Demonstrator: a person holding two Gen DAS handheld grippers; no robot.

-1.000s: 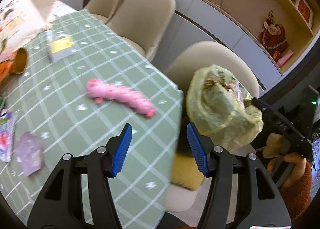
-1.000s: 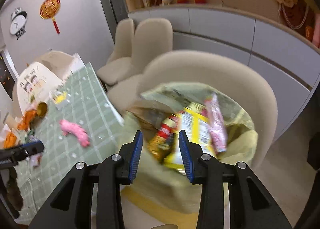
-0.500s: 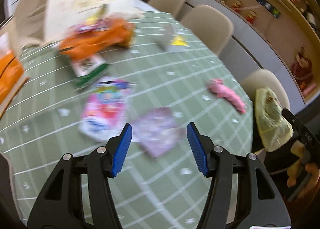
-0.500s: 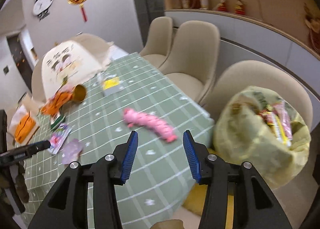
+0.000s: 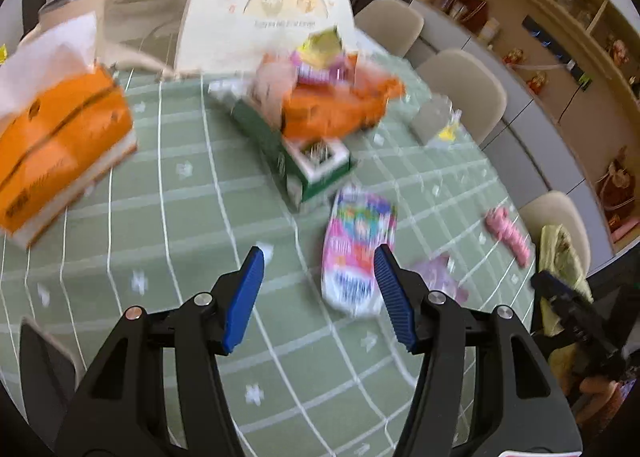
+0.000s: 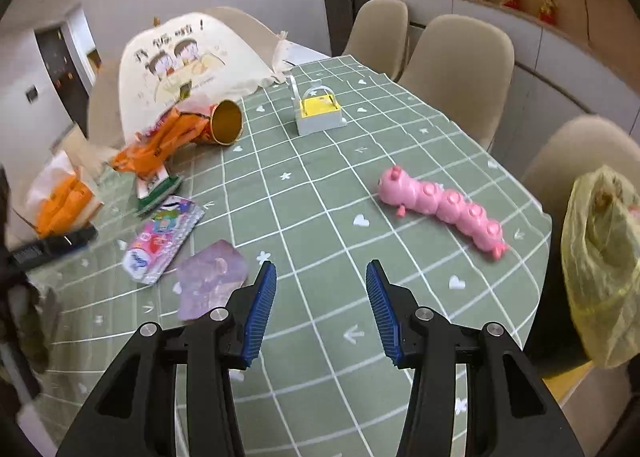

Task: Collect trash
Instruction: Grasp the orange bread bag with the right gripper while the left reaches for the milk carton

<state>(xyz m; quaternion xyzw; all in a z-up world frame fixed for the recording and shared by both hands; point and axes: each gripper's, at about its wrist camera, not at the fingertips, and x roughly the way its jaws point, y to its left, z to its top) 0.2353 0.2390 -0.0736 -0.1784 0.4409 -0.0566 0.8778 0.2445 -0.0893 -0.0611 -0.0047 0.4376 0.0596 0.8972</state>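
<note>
A pink and white snack wrapper [image 5: 358,245] lies on the green checked tablecloth just beyond my open, empty left gripper [image 5: 318,269]; it also shows in the right wrist view [image 6: 162,243]. A purple wrapper [image 6: 210,279] lies beside it. An orange wrapper [image 5: 332,109] sits on a green box [image 5: 304,161]. A gold paper cup [image 6: 226,123] lies on its side. A yellow trash bag [image 6: 600,261] with trash in it stands on a chair at the right. My right gripper [image 6: 320,289] is open and empty above the table.
An orange tissue box [image 5: 56,149] stands at the far left. A pink caterpillar toy [image 6: 442,211] and a small grey and yellow box [image 6: 320,113] lie on the table. Beige chairs [image 6: 460,57] line the far side. A cartoon-print chair cover [image 5: 272,5] is at the head.
Both grippers have swung left, away from the trash bag and over the table. The left gripper now faces the wrappers and tissue box. The right gripper's jaws have opened wider.
</note>
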